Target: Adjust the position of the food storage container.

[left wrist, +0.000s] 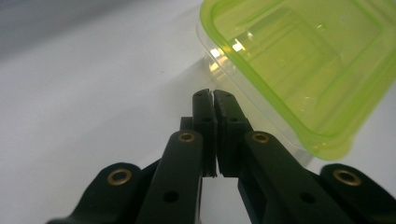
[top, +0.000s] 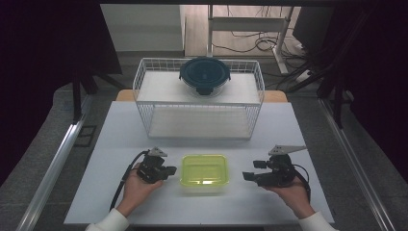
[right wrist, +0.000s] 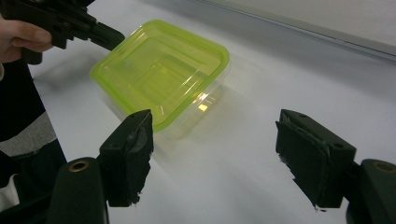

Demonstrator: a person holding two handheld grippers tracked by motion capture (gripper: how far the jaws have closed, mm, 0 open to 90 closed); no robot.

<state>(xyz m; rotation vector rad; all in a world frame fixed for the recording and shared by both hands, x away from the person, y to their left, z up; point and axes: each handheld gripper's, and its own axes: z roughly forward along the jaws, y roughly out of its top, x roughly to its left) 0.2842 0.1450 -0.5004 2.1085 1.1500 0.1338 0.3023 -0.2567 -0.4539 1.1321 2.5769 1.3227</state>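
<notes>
Near the desk's front edge, midway along it, the green-lidded container (top: 204,172) is flanked by both grippers. The left gripper (left wrist: 213,95) is held closed, empty, beside its rim; the right gripper (right wrist: 215,158) is spread wide, seemingly for grasping it.

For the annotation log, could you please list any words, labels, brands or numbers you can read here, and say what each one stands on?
None: no readable text in any view.
Green-lidded container: only moulded ridges on the lid.
Dark round container on the wire rack: a faint centre mark, too small to read.
</notes>
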